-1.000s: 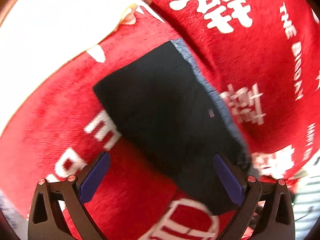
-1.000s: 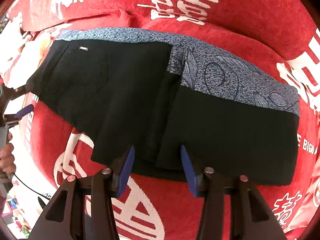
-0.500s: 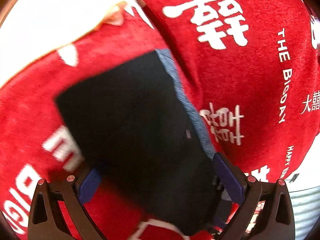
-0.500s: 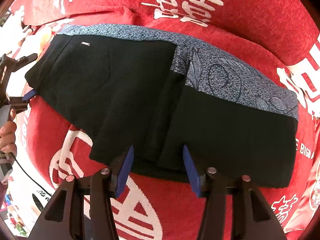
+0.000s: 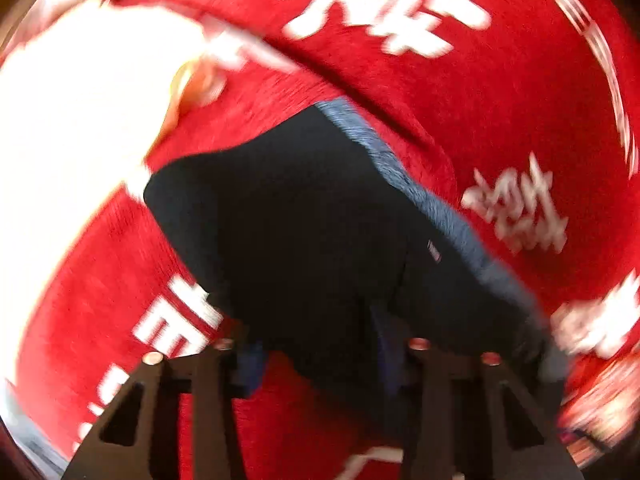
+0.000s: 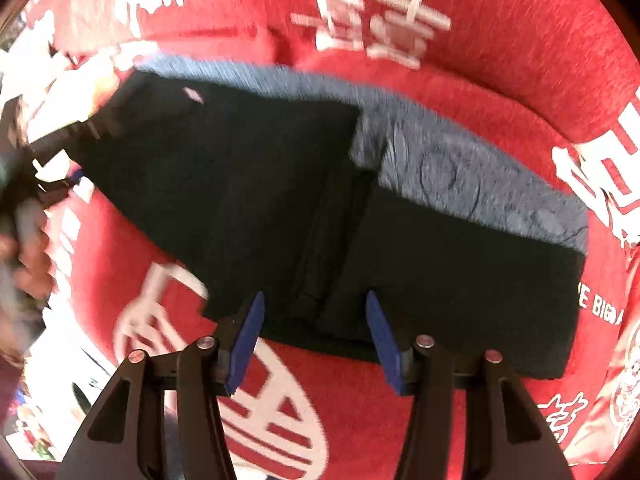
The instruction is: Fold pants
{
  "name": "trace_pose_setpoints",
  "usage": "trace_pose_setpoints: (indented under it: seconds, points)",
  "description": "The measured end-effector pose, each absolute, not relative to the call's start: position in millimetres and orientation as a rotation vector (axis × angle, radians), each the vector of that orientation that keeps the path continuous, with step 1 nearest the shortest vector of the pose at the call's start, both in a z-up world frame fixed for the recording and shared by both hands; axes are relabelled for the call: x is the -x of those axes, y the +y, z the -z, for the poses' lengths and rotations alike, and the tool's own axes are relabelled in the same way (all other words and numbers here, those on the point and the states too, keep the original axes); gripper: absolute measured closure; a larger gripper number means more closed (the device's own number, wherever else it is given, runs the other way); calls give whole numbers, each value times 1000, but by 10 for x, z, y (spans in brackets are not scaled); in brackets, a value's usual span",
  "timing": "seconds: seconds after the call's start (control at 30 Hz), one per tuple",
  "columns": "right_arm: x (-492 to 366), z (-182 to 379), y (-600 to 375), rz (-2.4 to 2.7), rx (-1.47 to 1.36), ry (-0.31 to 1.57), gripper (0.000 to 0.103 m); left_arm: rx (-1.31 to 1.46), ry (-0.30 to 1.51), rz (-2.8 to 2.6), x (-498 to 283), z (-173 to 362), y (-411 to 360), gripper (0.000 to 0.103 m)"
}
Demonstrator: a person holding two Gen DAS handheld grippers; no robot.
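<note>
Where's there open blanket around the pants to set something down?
Bare red blanket lies beyond the pants' grey waistband, and in front of the near hem around the right tool. The left end is crowded: the left tool works there.

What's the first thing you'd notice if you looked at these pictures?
The bright red blanket with big white characters fills both views. In the middle lie the black pants, folded, with a blue-grey patterned waistband along the far edge. The right gripper sits open at their near edge, and the left gripper is at the other end, its fingers blurred.
</note>
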State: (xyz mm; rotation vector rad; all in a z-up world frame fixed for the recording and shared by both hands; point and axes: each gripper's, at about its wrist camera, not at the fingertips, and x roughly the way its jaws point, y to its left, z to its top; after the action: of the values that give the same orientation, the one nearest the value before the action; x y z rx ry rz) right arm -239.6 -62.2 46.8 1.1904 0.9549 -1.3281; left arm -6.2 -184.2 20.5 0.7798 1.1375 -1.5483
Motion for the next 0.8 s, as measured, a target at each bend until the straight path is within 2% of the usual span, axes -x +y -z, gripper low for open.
trace_pose_setpoints:
  seconds: [0.07,0.13,0.23,0.43,0.6,0.8]
  points:
    - [2431,-641,-694,1315,-1196,883,43,-891,915,1608,284,-301,-1730,61]
    - [2421,-801,-884,1247,-1235,805,24,-978,717,1654,492,-351,-1600,61]
    - [2285,-896,-1237,1128,-1271,772,22,-1036,547,1699,687,-408,-1492,61]
    - [1632,-1002,-2187,897,-1256,895,23,-1057,499,1706,735,-420,-1460,61]
    - [1057,-1133,-2709,715,-1208,918,22,-1043,513,1704,711,-402,-1450,61]
    - [389,-640,-2895,535,-1231,1157,22,-1035,486,1706,706,-431,-1405,61]
